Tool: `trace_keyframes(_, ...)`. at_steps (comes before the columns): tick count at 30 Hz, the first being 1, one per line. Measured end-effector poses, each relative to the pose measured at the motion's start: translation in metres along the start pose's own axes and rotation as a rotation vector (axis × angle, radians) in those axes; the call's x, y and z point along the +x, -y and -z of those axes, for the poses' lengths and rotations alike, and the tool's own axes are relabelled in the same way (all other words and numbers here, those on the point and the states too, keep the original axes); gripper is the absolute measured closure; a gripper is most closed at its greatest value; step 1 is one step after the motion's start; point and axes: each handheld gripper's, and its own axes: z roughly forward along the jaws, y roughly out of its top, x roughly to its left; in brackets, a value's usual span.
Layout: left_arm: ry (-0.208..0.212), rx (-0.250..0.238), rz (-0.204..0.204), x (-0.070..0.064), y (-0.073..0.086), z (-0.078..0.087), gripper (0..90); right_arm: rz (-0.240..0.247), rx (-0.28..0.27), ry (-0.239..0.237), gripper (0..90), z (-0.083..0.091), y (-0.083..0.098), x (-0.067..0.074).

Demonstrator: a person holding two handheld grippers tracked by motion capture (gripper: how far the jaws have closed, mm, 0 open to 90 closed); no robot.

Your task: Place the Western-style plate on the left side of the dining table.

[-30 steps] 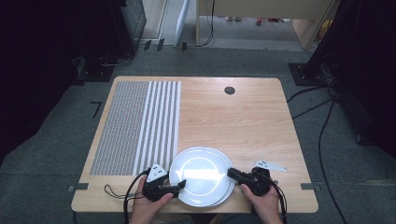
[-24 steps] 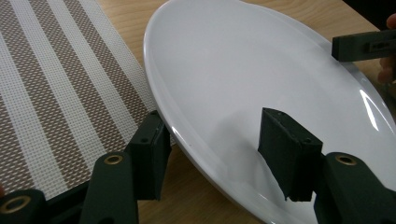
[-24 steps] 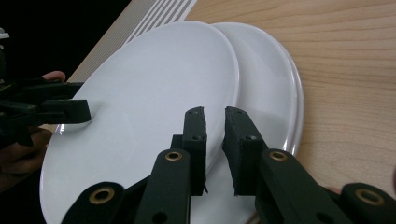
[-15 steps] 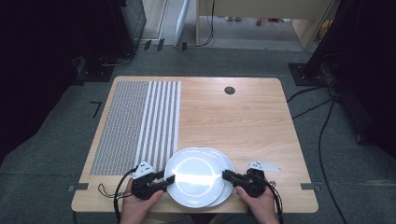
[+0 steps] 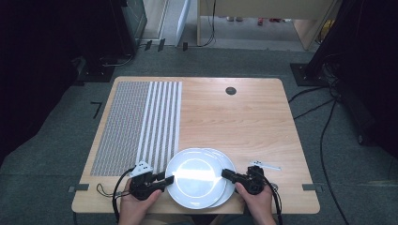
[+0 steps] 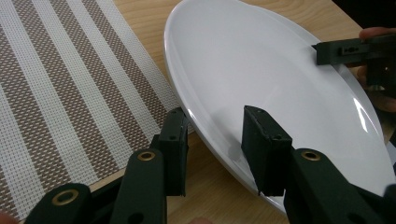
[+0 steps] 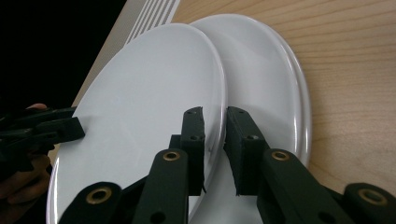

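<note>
Pinching the round white top plate [image 5: 196,182] by opposite rims — right gripper [image 7: 215,140] closed, left gripper [image 6: 212,140] wide, loose — invites tipping.

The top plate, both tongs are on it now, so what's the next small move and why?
Probably lift the top plate slightly and level. The right tongs pinch its rim, and the left tongs straddle the opposite rim but look open, so close those first. A second plate lies underneath, and the striped mat is beside it.
</note>
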Motion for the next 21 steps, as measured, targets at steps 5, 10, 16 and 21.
trace_keyframes(5, 0.027, 0.019, 0.015, -0.001, 0.001, -0.004, 62.3, -0.057, -0.05, -0.089, 83.9, 0.01, -0.005, -0.001)
trace_keyframes(10, 0.016, 0.02, -0.006, -0.006, 0.001, -0.005, 62.2, -0.098, -0.045, -0.07, 86.5, 0.01, -0.004, -0.002)
trace_keyframes(16, 0.012, 0.016, -0.009, -0.009, 0.0, -0.005, 63.5, -0.172, -0.061, -0.089, 88.7, 0.014, -0.008, -0.002)
trace_keyframes(21, 0.005, 0.023, 0.025, -0.007, -0.001, -0.005, 64.3, -0.233, -0.032, -0.115, 88.8, 0.014, -0.012, -0.003)
